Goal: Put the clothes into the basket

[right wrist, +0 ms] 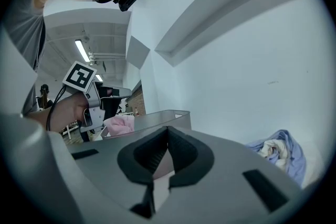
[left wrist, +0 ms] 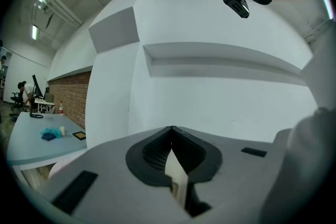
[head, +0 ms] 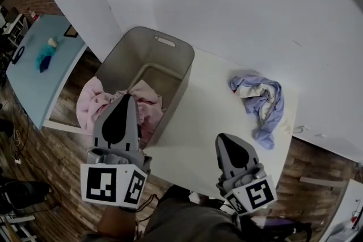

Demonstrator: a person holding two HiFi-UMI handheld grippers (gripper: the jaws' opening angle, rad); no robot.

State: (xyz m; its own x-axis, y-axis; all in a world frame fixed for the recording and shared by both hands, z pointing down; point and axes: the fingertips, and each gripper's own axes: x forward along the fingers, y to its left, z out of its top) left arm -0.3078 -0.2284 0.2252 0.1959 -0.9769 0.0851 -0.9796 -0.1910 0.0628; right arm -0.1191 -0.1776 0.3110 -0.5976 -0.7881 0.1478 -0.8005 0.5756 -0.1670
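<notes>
white walls close off the room, with a brown wood floor (head: 57,167) below and a pale blue side table (head: 34,62) off to the left. nearer stands the white table (head: 210,122), and at its left end the grey basket (head: 136,54). a pink garment (head: 93,102) lies in the basket, part of it spilling over the near left rim. a blue and white garment (head: 262,100) lies crumpled on the table's right part, well apart from the basket, so the task looks about half done. the left gripper (head: 126,98) hangs over the pink cloth with its jaws pressed together on nothing. the right gripper (head: 222,139) hovers above the table's near edge, jaws likewise closed and empty. the risks, as i judge them: the overhanging pink cloth could slide out to the floor if nudged, and a closed right gripper reaching the blue garment would only shove it toward the table's right edge unless it opens first
</notes>
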